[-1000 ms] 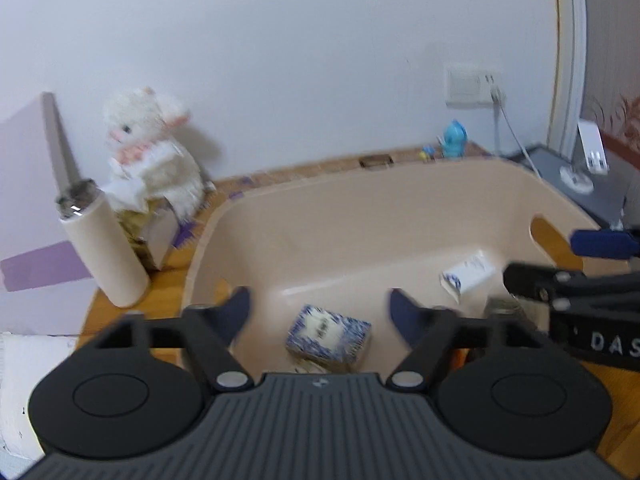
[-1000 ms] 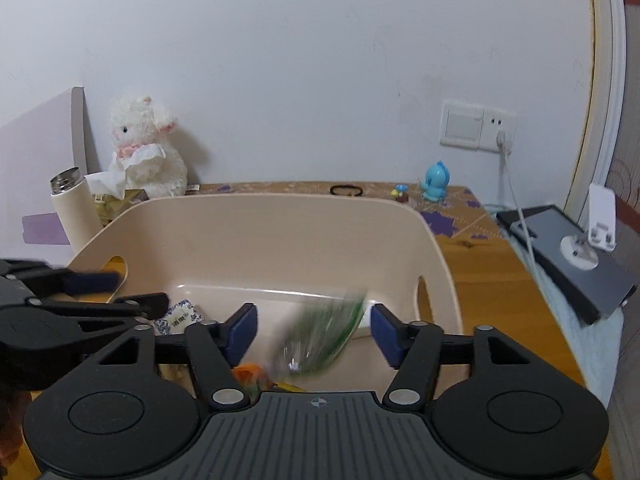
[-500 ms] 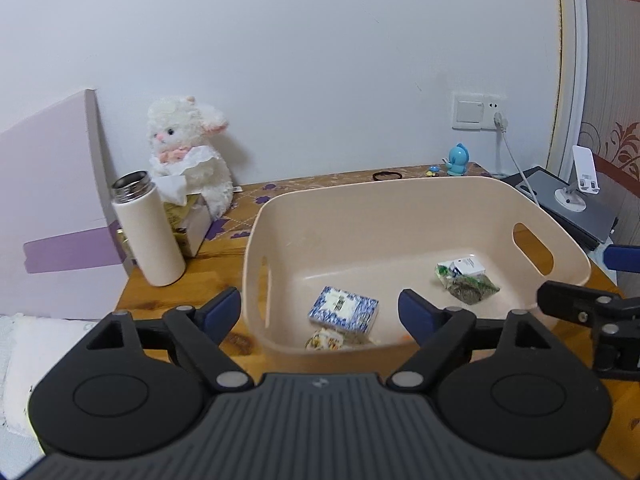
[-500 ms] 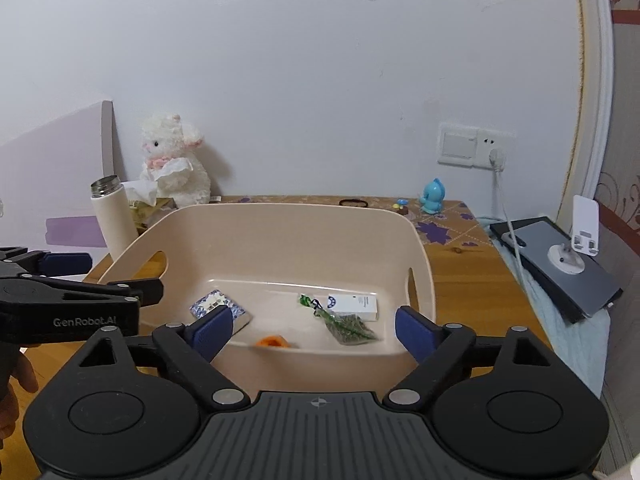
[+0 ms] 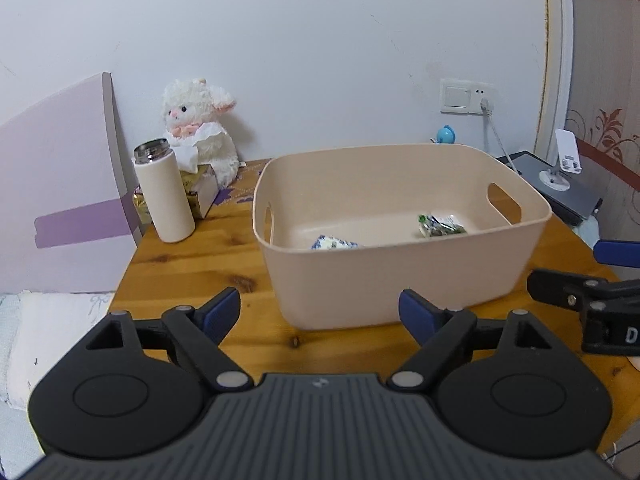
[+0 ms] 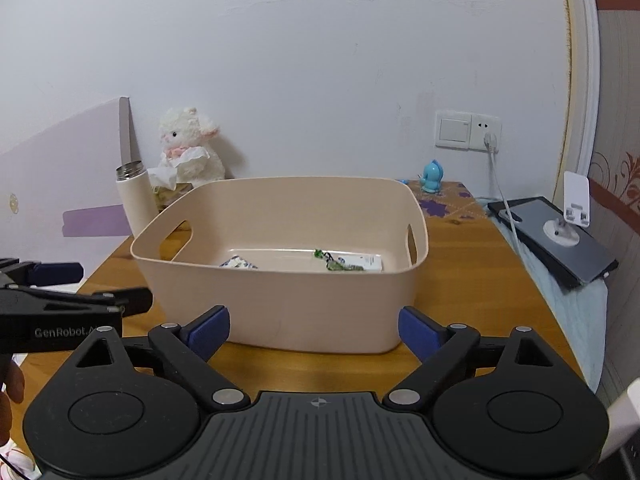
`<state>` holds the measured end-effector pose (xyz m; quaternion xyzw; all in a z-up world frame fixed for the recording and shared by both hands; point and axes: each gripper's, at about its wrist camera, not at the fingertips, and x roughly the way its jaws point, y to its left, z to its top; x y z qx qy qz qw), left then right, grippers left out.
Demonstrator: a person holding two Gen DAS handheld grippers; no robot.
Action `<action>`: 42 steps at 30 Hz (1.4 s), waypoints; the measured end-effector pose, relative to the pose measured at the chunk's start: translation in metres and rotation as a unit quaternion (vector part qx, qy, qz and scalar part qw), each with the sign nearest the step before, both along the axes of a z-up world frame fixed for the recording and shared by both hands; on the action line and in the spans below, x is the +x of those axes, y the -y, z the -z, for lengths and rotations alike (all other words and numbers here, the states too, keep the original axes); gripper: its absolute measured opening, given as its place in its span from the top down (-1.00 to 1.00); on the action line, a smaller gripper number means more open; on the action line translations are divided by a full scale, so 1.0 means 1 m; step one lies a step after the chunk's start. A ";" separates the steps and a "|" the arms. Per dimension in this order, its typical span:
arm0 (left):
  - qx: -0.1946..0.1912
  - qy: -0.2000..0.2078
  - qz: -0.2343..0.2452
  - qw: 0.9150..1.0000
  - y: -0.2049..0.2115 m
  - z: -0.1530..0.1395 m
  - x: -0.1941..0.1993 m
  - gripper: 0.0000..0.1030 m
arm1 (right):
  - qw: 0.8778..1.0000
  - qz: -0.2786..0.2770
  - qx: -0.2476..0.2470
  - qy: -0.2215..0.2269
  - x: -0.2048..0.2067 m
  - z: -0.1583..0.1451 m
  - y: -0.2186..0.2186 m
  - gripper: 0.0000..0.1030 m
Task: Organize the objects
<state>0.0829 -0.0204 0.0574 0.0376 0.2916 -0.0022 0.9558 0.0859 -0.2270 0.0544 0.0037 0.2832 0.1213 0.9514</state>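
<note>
The beige bin [image 5: 400,280] stands on the wooden desk [image 5: 192,272], in front of both tools. The left tool [image 5: 320,312] is held short of the bin's near wall with its blue-padded jaws spread wide and nothing between them. The right tool [image 6: 314,330] is in the same condition: jaws wide apart, empty, in front of the near wall.

The bin's contents are only partly visible. The near rim cuts off a blue-and-white patterned packet [image 5: 332,243] on the floor of the bin, so only its upper edge shows. A green-printed wrapper [image 5: 440,226] lies toward the bin's right side. In the right wrist view it overlaps a white flat box [image 6: 364,263], whose printing is too small to read. In the left wrist view that box cannot be told apart from the wrapper.

Left of the bin stands a white flask [image 5: 164,192] with a metal cap. Behind it, a plush lamb [image 5: 198,128] sits against the wall; the flask partly hides a tissue box [image 5: 200,192] below the lamb. A blue figurine [image 6: 433,176] stands at the back of the desk; in the left wrist view the bin's far rim hides most of it.
</note>
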 end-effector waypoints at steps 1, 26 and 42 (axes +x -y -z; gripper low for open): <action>-0.004 -0.001 0.001 1.000 -0.001 0.001 -0.004 -0.69 | 1.000 0.002 -0.002 0.002 -0.004 0.001 0.000 -0.80; -0.028 -0.019 0.021 0.999 -0.008 0.011 -0.068 -0.70 | 1.000 -0.007 0.005 -0.014 -0.060 0.015 0.000 -0.80; -0.040 -0.026 0.026 0.998 -0.006 0.016 -0.081 -0.70 | 1.000 -0.008 -0.007 -0.026 -0.069 0.018 0.003 -0.80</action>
